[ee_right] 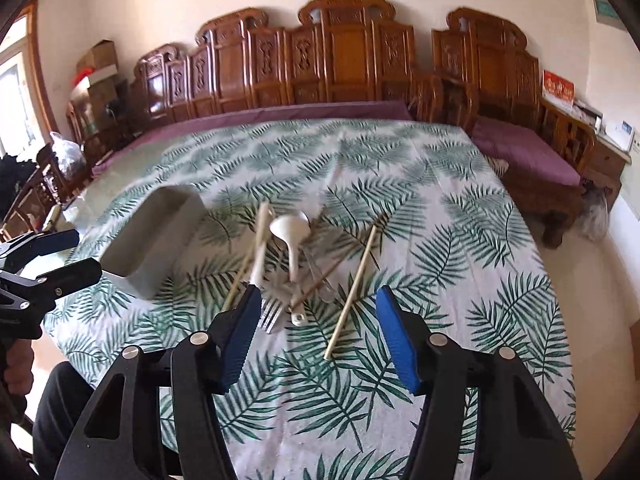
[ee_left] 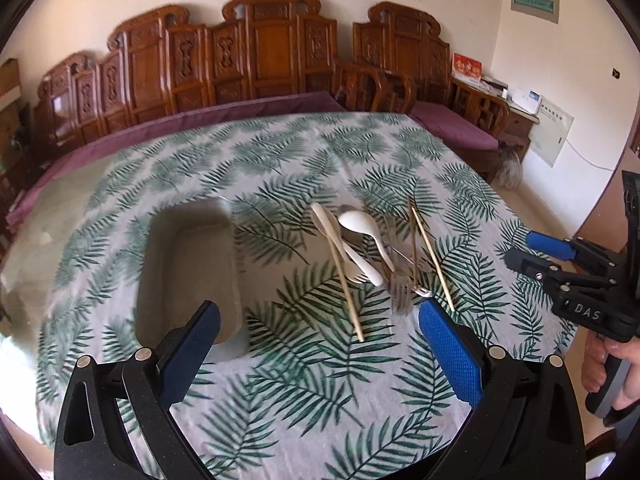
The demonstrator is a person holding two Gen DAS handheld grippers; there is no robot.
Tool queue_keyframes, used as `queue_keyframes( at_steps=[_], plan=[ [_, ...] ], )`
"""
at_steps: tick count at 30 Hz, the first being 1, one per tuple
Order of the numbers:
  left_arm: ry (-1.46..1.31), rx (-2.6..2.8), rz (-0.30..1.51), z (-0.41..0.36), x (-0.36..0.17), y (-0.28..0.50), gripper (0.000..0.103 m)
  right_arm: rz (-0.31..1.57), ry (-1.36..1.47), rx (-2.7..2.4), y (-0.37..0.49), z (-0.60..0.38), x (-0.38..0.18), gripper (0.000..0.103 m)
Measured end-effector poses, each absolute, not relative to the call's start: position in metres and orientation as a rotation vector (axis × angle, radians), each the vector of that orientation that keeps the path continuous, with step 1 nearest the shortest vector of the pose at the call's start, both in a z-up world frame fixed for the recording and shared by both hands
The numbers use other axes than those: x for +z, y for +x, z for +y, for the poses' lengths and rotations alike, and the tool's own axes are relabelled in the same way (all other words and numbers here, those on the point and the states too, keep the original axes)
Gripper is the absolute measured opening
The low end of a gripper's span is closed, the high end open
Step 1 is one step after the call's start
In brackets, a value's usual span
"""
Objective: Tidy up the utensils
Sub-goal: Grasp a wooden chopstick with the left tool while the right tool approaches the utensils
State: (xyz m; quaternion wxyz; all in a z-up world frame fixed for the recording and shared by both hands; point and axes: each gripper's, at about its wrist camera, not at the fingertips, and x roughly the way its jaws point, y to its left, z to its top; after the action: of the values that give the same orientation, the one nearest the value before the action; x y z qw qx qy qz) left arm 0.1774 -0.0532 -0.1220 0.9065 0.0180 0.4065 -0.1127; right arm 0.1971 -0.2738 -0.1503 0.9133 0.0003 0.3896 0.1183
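A heap of utensils lies mid-table: a white ceramic spoon (ee_left: 362,226) (ee_right: 290,232), a metal fork (ee_left: 400,292) (ee_right: 270,314), a pale plastic fork (ee_left: 352,264), wooden chopsticks (ee_left: 344,276) (ee_right: 354,296). Left of the heap stands a grey rectangular tray (ee_left: 188,272) (ee_right: 156,240). My left gripper (ee_left: 320,320) hovers open over the cloth between tray and heap, nothing between its fingers. My right gripper (ee_right: 316,312) hangs open just above the near end of the heap, holding nothing. It also shows at the right edge of the left wrist view, right gripper (ee_left: 528,248).
The table wears a leaf-print cloth (ee_left: 320,380) (ee_right: 440,220). Behind it runs a carved wooden bench with purple cushions (ee_left: 256,64) (ee_right: 352,60). A side cabinet (ee_left: 516,116) with boxes stands at the back right. A person's hand (ee_left: 612,372) holds the right gripper's handle.
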Motion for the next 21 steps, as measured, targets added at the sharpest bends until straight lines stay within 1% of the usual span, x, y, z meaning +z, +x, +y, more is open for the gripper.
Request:
queue_keyframes(
  at_steps=[4,6,7,9,13,18,21],
  plan=[
    [0.041,-0.262,0.894,-0.064,-0.139,0.198,0.087,0.841,-0.003,0.23,0.212,-0.277,-0.162,0.062],
    [0.029,-0.272,0.929,-0.067,-0.15,0.21,0.08,0.856,0.004,0.226,0.219,-0.28,-0.167,0.062],
    [0.025,-0.276,0.942,-0.068,-0.155,0.214,0.079,0.865,0.011,0.225,0.222,-0.281,-0.17,0.062],
    [0.015,-0.28,0.978,-0.071,-0.168,0.227,0.071,0.881,0.017,0.225,0.228,-0.283,-0.175,0.062],
    [0.002,-0.286,1.023,-0.077,-0.183,0.244,0.064,0.906,0.021,0.225,0.235,-0.284,-0.185,0.062],
    [0.01,-0.279,1.078,-0.088,-0.206,0.266,0.049,0.939,0.035,0.222,0.245,-0.291,-0.194,0.062],
    [0.015,-0.271,1.112,-0.093,-0.218,0.276,0.044,0.954,0.042,0.217,0.249,-0.297,-0.199,0.062]
  ],
)
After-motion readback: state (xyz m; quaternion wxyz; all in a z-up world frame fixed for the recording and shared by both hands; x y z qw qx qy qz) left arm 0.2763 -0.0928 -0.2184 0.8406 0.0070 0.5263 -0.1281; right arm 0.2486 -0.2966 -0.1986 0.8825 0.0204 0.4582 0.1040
